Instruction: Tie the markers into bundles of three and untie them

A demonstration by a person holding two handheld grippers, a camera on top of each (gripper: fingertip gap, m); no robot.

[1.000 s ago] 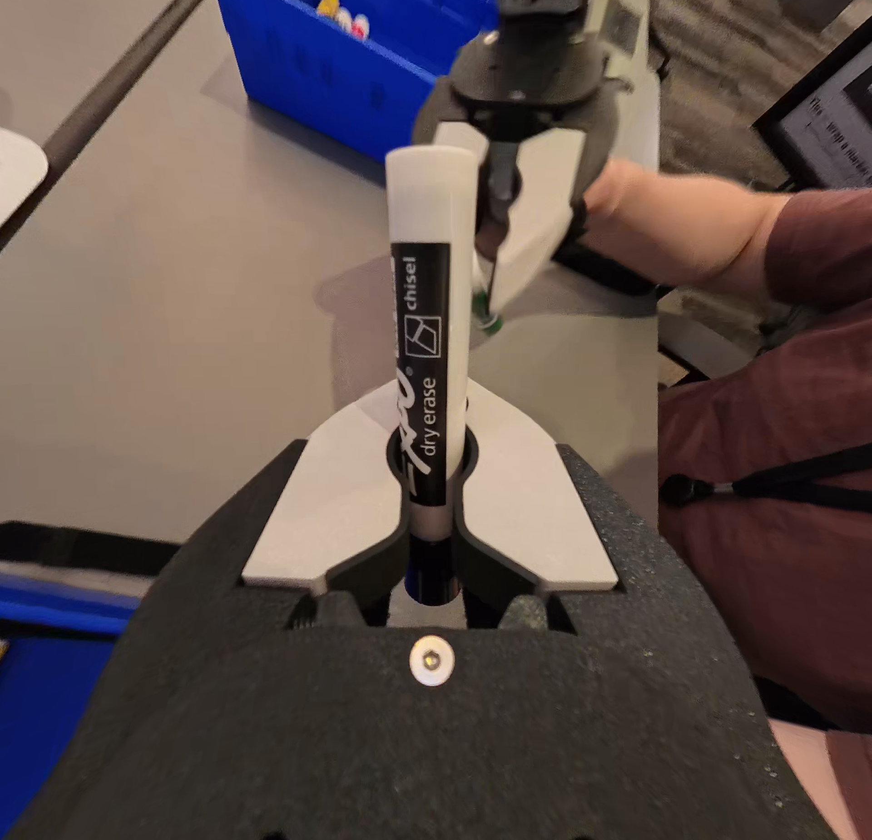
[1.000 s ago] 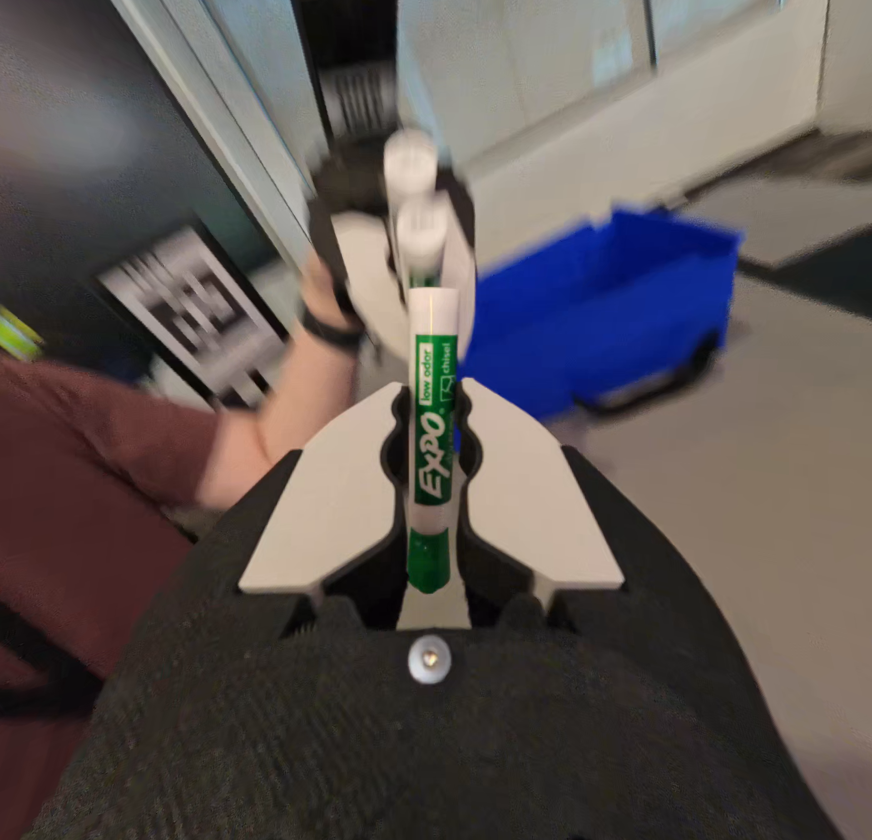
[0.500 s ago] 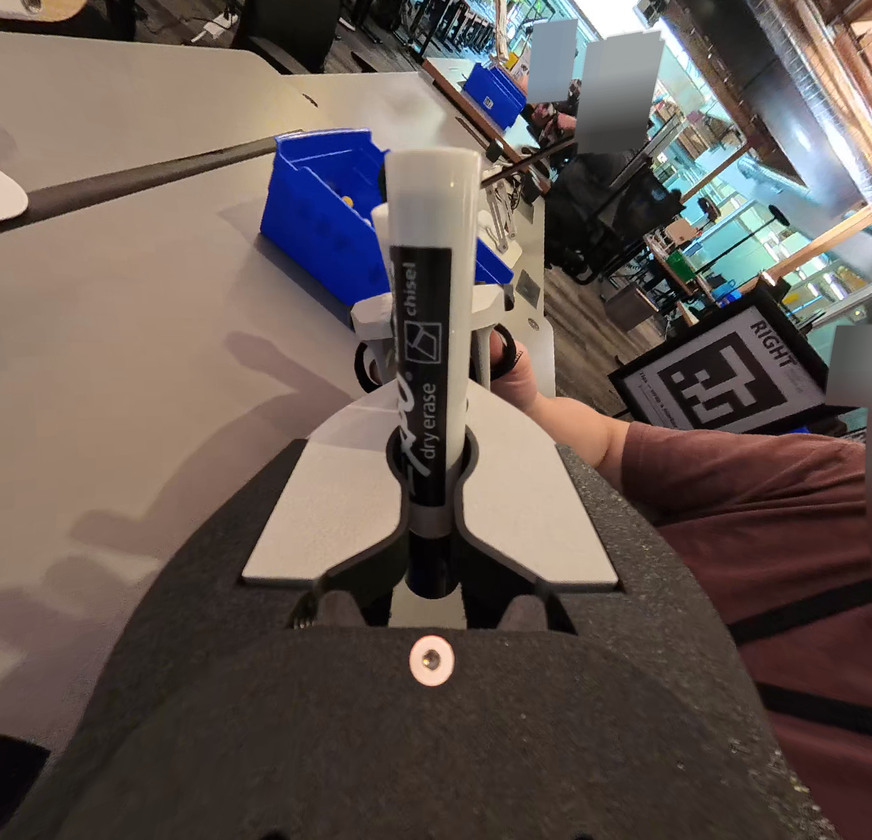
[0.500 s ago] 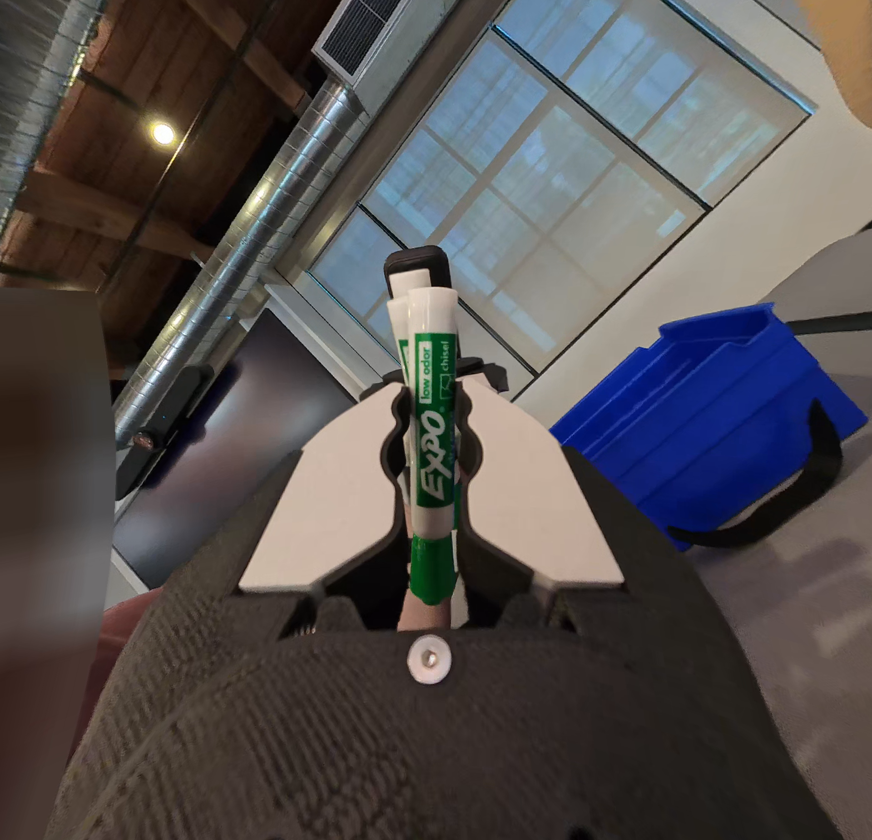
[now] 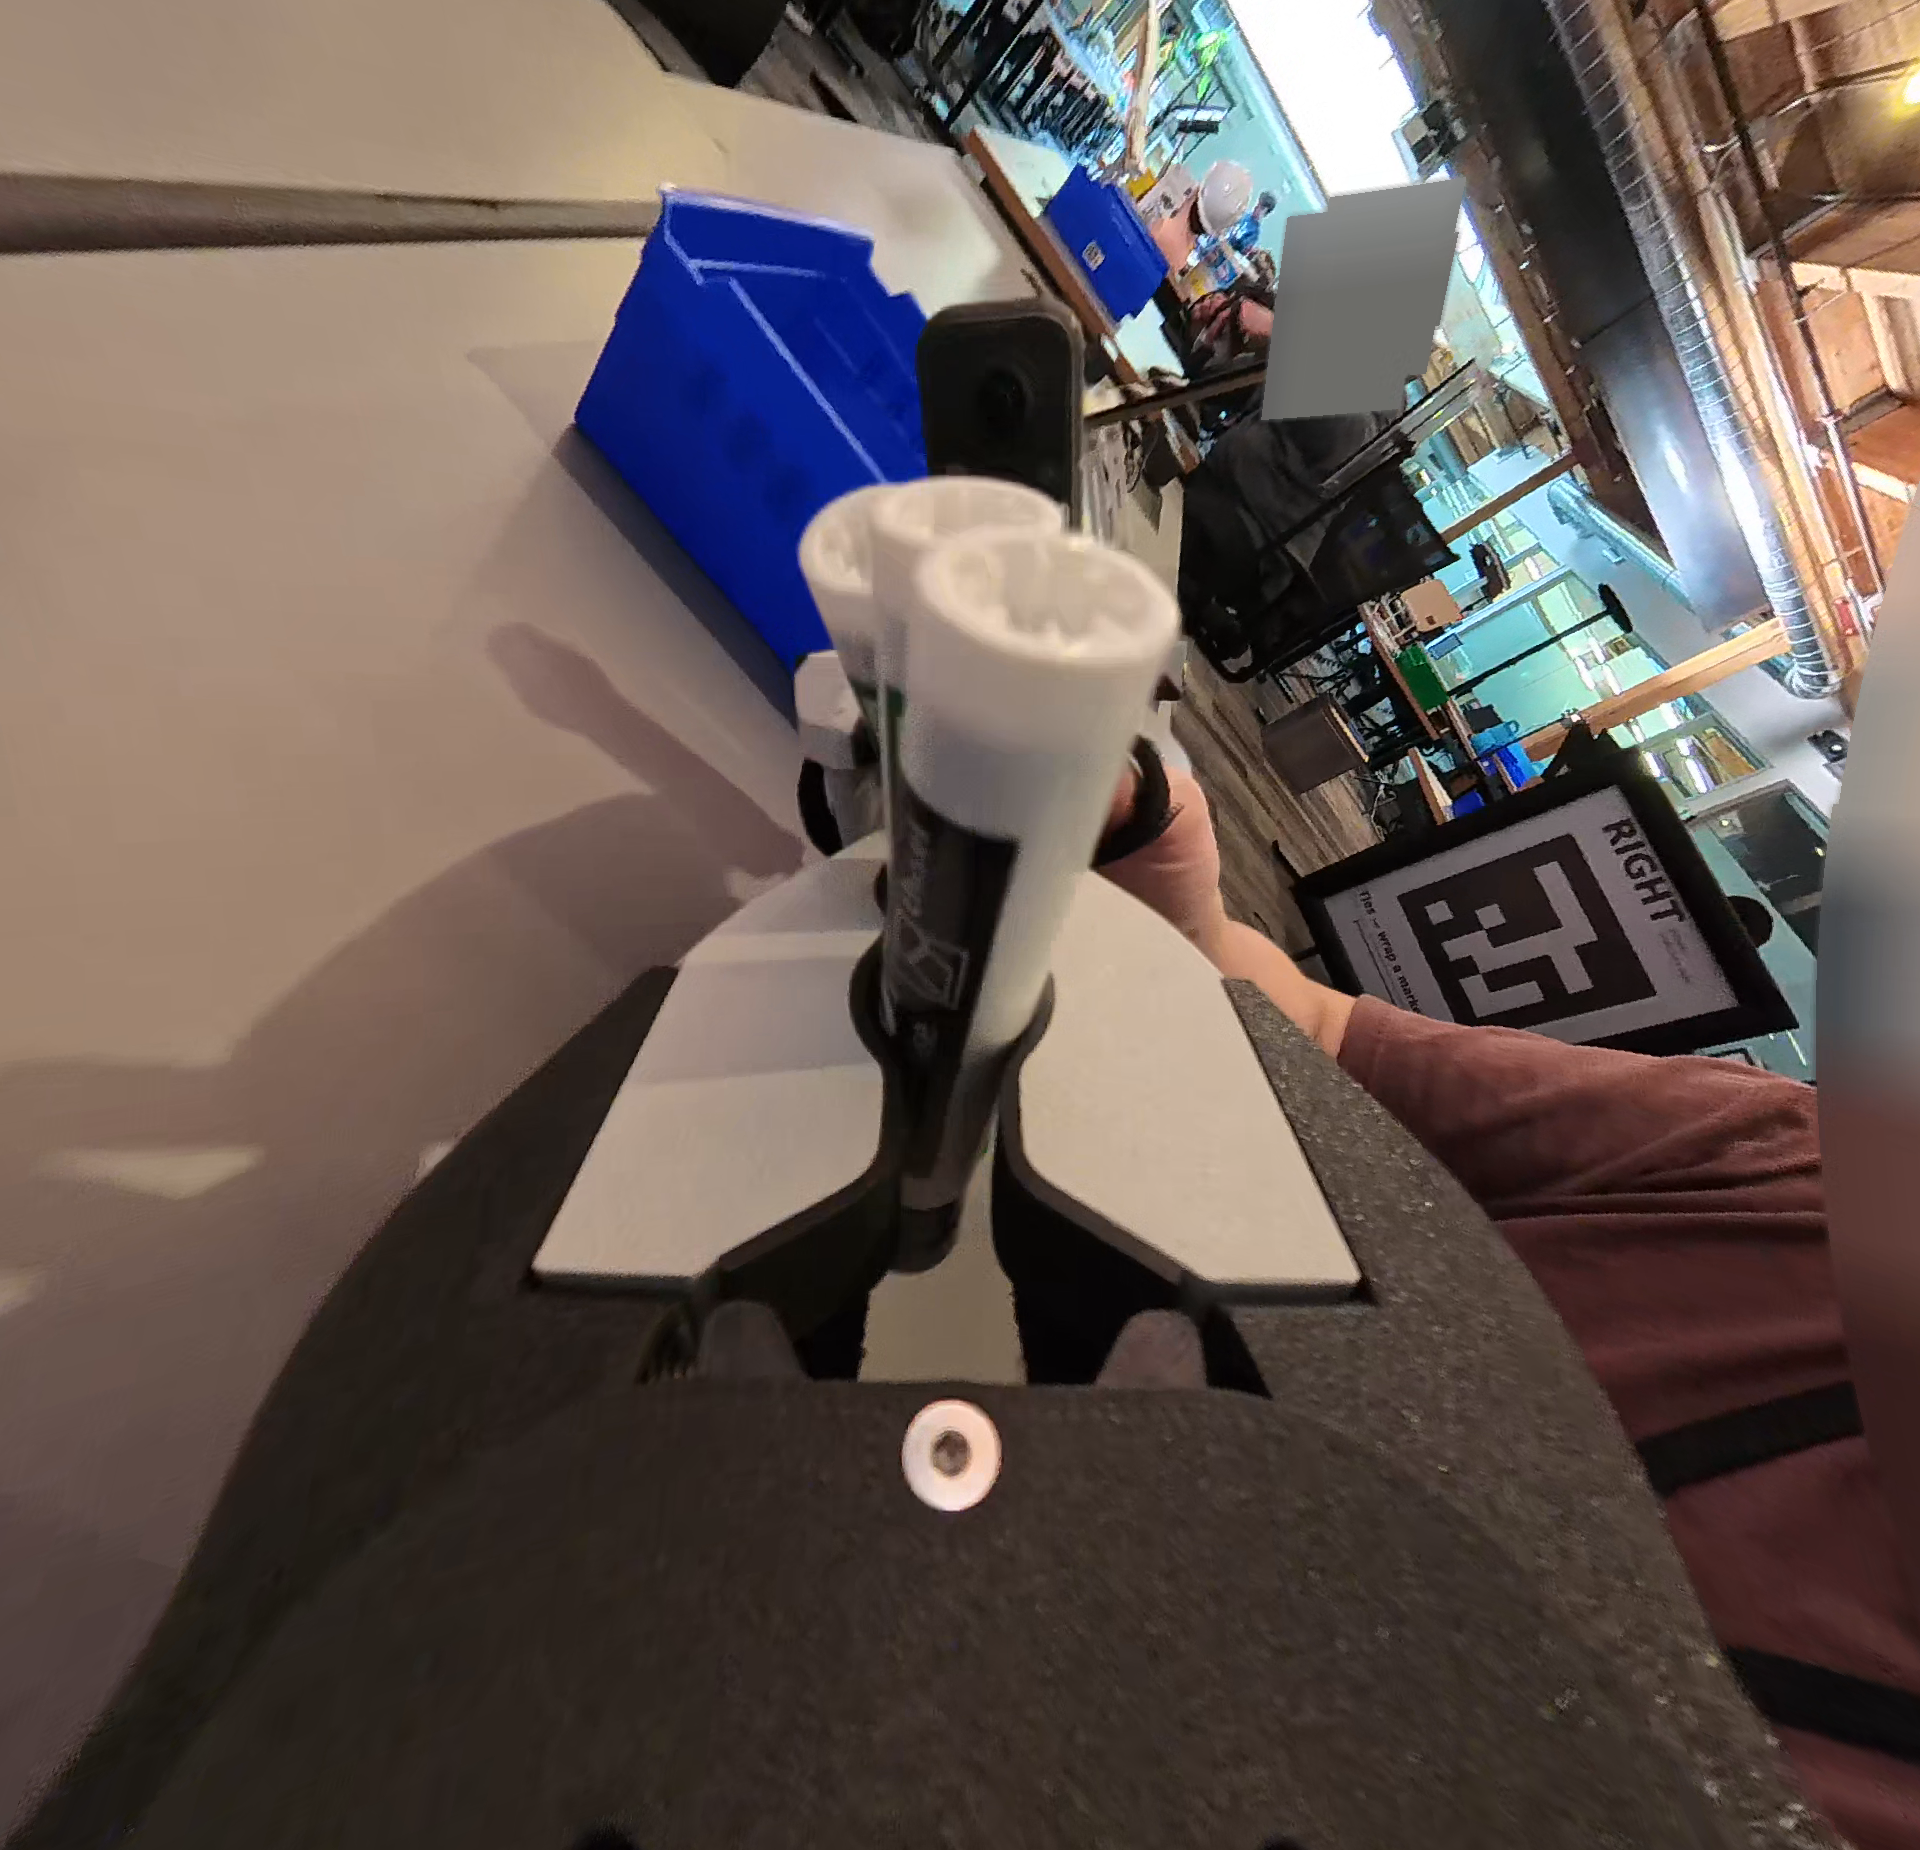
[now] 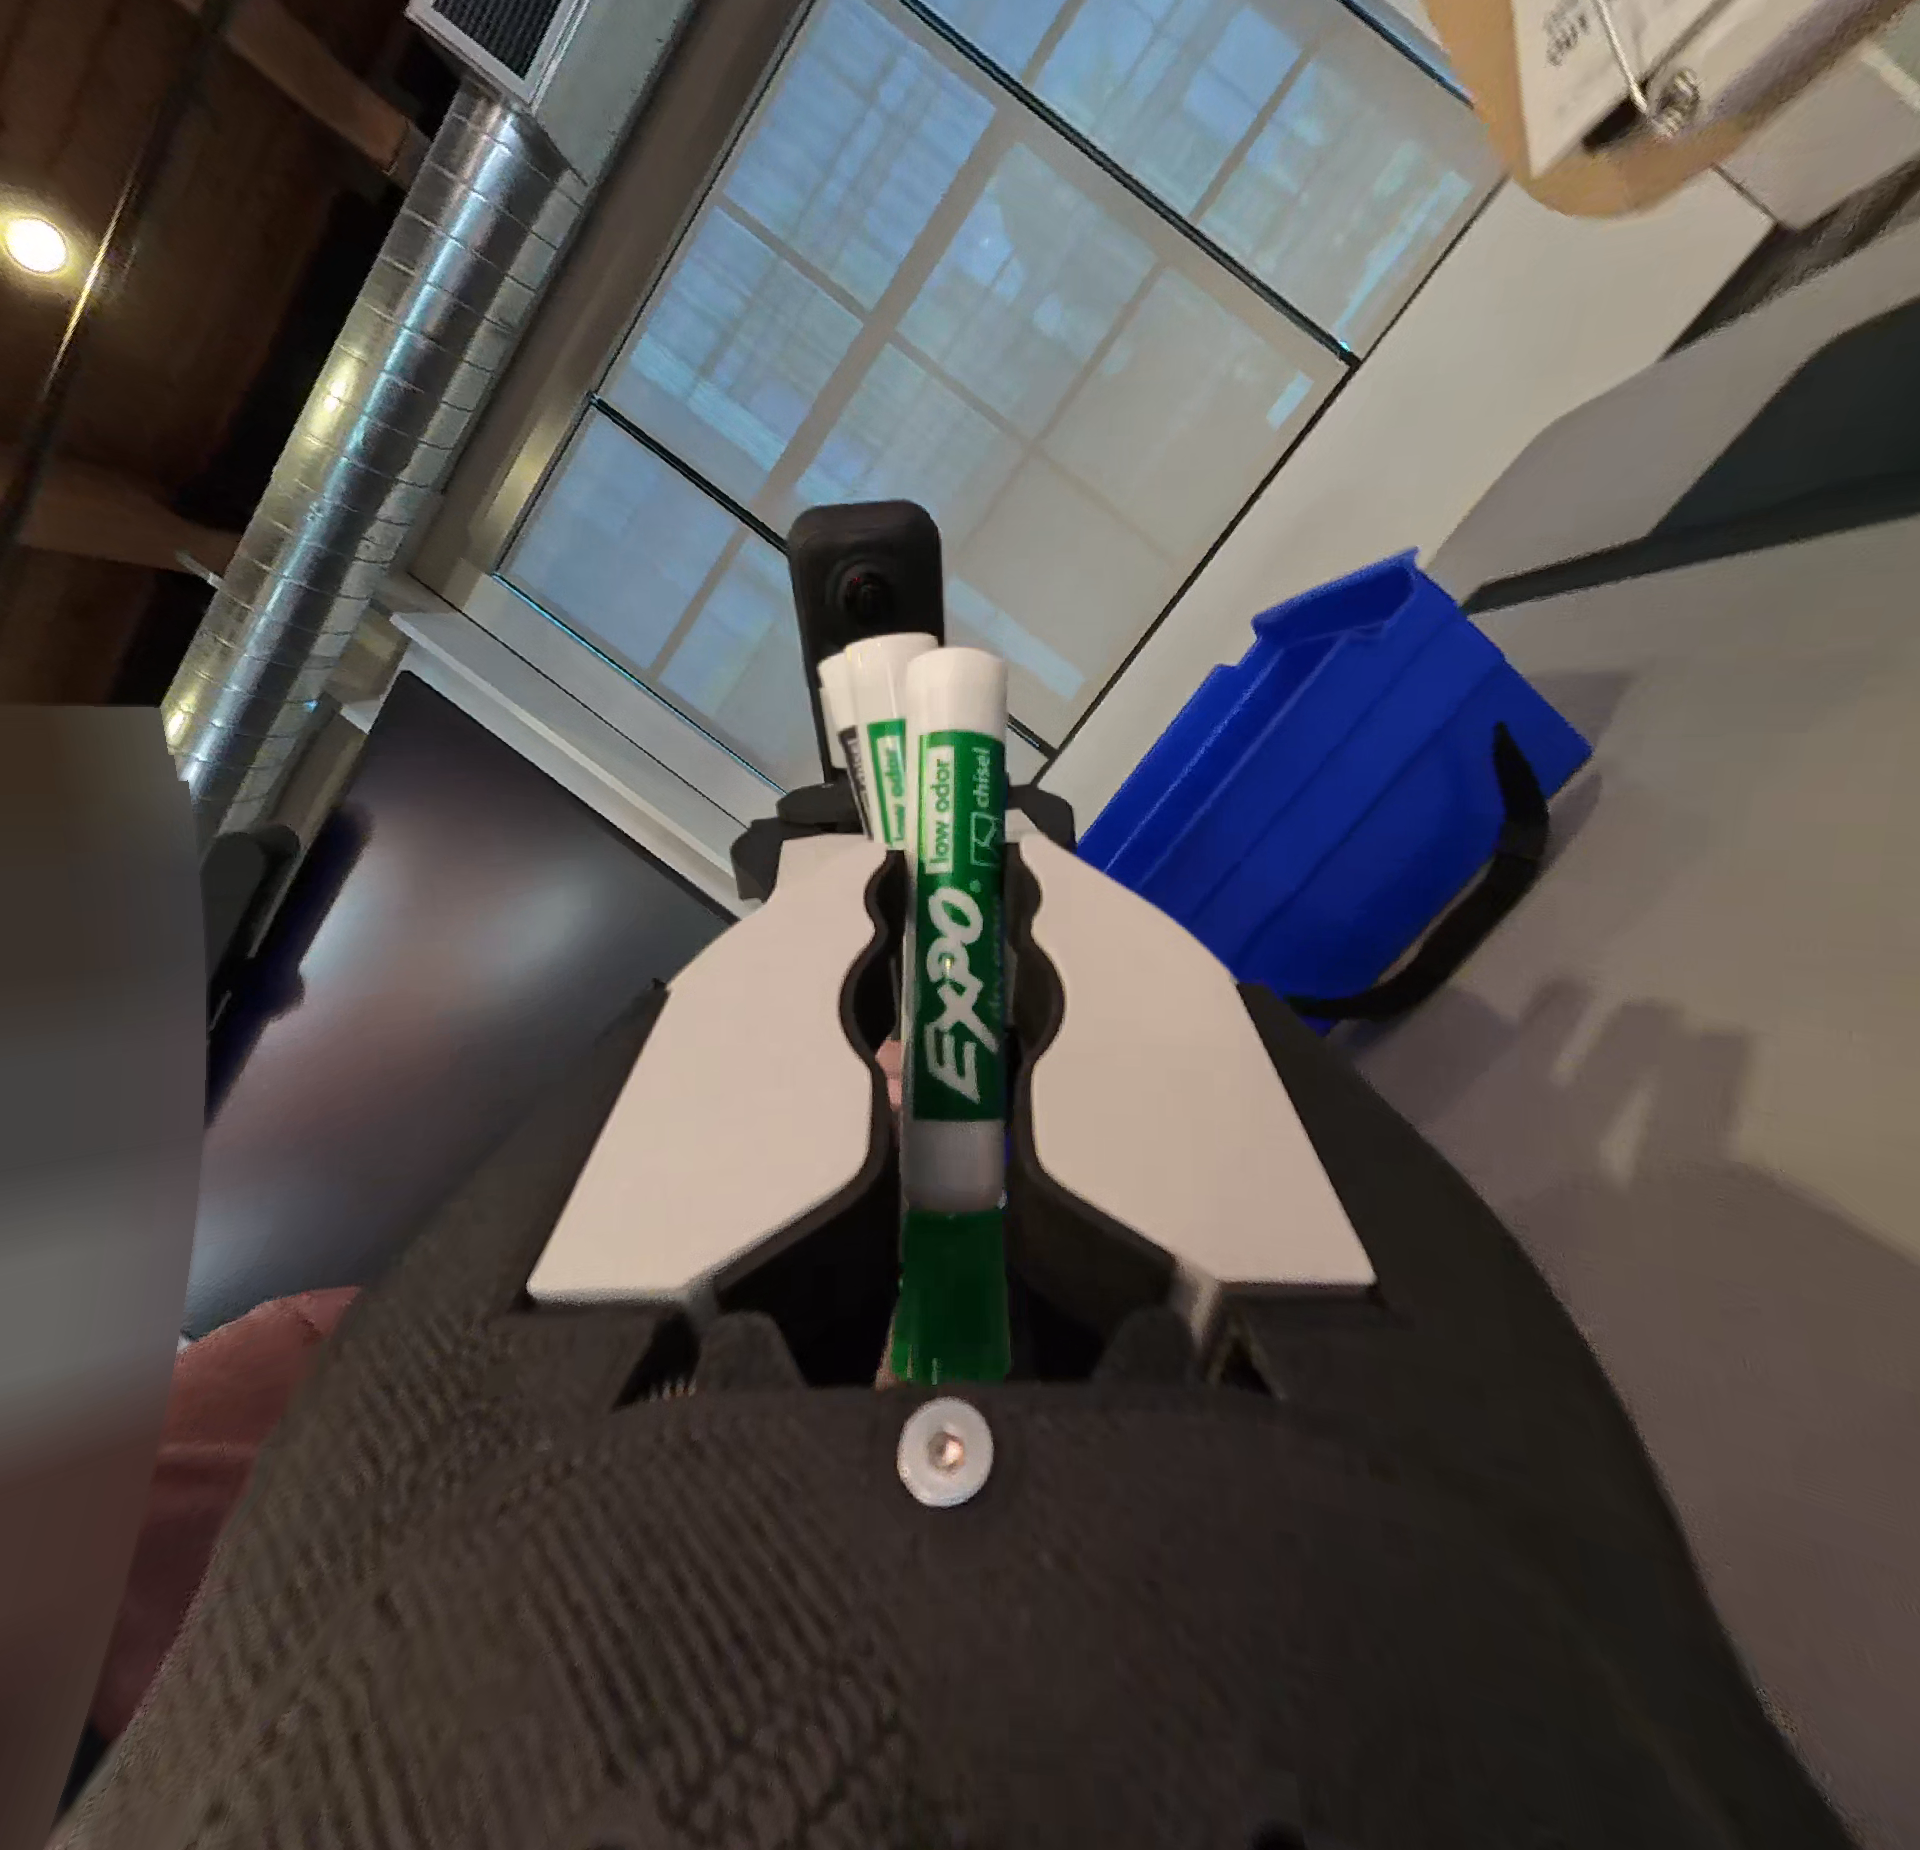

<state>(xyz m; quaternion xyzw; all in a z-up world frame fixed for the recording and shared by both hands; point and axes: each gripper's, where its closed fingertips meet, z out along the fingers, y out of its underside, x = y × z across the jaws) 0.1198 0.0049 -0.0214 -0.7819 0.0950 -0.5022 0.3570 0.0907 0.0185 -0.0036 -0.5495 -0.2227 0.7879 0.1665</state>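
Left hand-held gripper (image 5: 940, 979) clenched on black marker (image 5: 961, 927); right hand-held gripper (image 6: 951, 927) clenched on green marker (image 6: 951, 959). A second ago, held well apart, one marker seen ahead of each gripper; half a second ago, drawn together, tips overlapping. Now three white marker ends clustered just ahead of the left jaws, side by side and apparently touching, the black one nearest. From the right view, a second green marker (image 6: 883, 751) and a sliver of the black one just beyond the gripped green marker, in front of the opposite gripper's camera (image 6: 868, 595). Which gripper carries the second green marker: cannot tell. Both grippers raised off the worktop (image 5: 312, 657), tilted upward; blue bin (image 5: 748, 418) beyond and left of the left gripper, right of the right one. No band or tie visible. Judged meaning: three markers gathered into a bundle, alignment step near complete, tying not yet begun. Likely risk: markers slipping out of line while a tie is fetched.
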